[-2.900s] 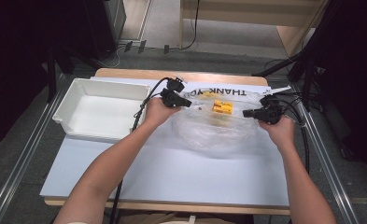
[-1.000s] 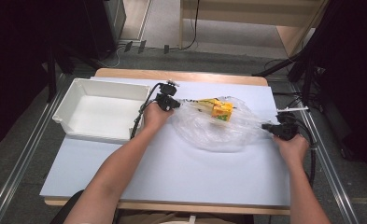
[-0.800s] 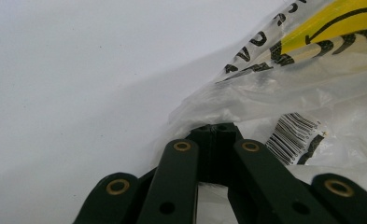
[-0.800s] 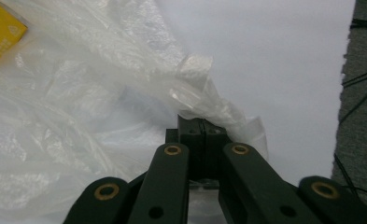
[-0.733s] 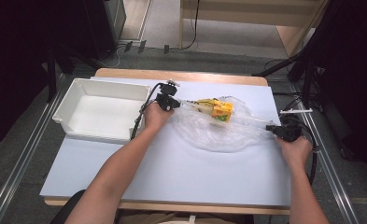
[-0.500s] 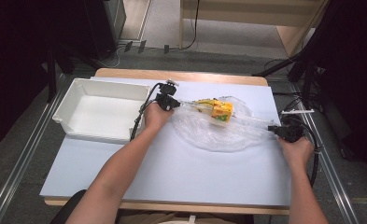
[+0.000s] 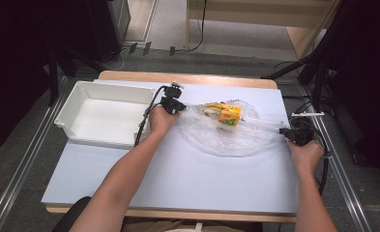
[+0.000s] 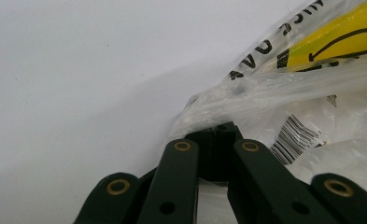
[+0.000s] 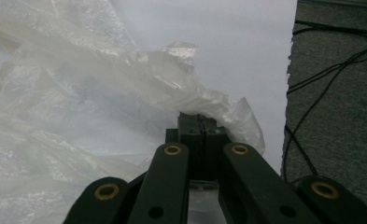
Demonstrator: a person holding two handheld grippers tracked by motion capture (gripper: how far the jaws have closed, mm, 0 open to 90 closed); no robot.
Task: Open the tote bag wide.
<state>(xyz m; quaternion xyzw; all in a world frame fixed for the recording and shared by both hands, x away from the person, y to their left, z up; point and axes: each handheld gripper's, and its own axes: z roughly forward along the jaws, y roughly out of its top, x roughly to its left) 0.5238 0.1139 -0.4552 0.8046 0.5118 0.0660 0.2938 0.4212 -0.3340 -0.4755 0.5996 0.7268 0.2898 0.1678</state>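
My left gripper (image 7: 174,105) and right gripper (image 7: 294,134) each clenched the clear bag (image 7: 226,137), stretched toward the counter's (image 7: 178,179) right edge; a white tray (image 7: 105,116) sat left.

Left forearm: I see it bare, running up from the bottom edge, angled toward the left end of the plastic bag (image 7: 226,133).

Left hand (image 7: 161,119): wrapped round its tool, knuckles up, just left of the bag.

Left gripper (image 7: 174,105): I read the jaws as closed, pinching the bag's left edge; its own view shows the tips (image 8: 217,135) pressed together on crumpled film.

Right forearm: I see it rising almost straight from the bottom edge, at the bag's right end.

Right hand (image 7: 304,155): gripping from behind, just right of the bag.

Right gripper (image 7: 294,134): jaws closed on the bag's right edge; I see the tips (image 9: 199,125) meeting on film.
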